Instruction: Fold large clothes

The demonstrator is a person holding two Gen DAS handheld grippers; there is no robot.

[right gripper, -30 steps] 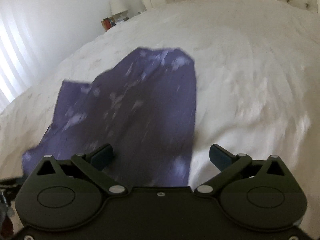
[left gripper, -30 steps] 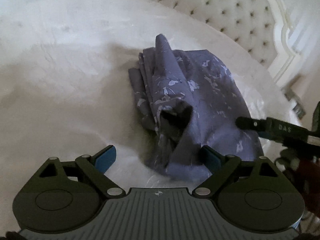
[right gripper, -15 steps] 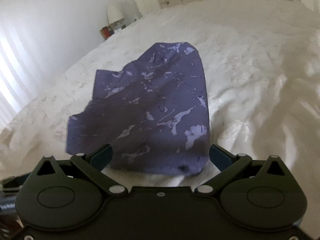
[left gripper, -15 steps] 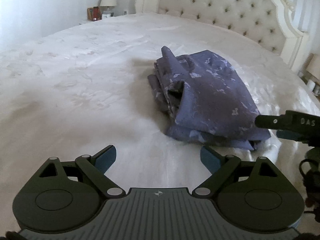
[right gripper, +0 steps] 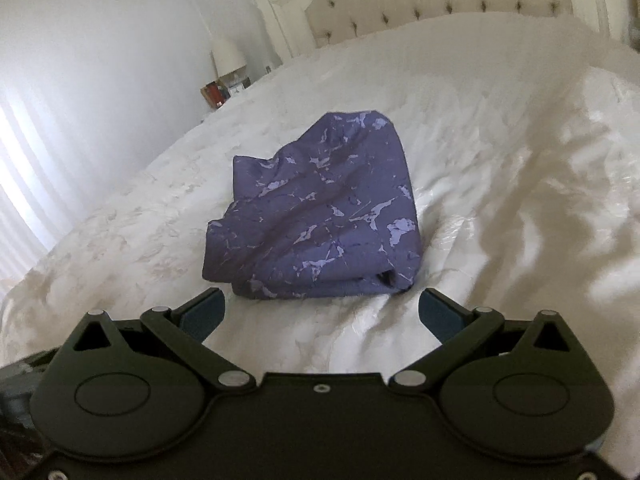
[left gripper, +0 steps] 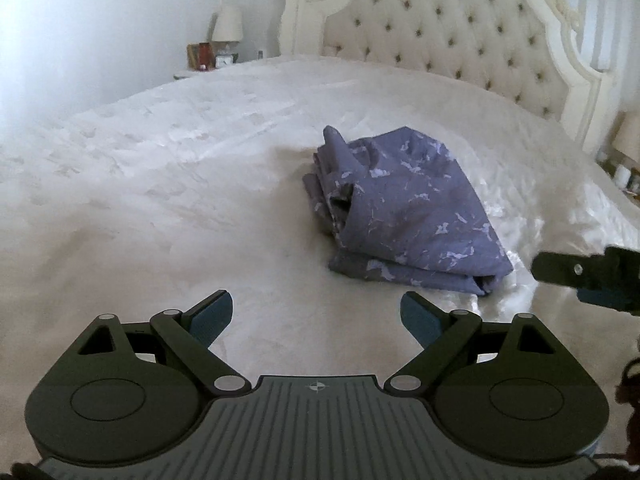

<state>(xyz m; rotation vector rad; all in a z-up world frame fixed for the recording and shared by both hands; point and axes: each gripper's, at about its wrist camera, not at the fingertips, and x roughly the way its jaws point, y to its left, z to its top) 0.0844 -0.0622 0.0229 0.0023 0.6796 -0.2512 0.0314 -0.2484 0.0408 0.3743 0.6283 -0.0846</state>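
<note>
A purple patterned garment (left gripper: 404, 208) lies folded in a loose stack on the white bed (left gripper: 160, 200). It also shows in the right wrist view (right gripper: 320, 216), just beyond the fingers. My left gripper (left gripper: 316, 316) is open and empty, held back from the garment and to its left. My right gripper (right gripper: 322, 312) is open and empty, close in front of the garment's near edge. Part of the right gripper shows in the left wrist view (left gripper: 588, 276), to the right of the garment.
A tufted cream headboard (left gripper: 460, 36) stands at the far end of the bed. A nightstand with a lamp (left gripper: 227, 28) and small items stands at the far left. The bedcover (right gripper: 520, 200) is wrinkled on the right.
Both grippers have pulled back and away from the garment, which now lies further off. The garment has settled into a folded stack on the bed.
</note>
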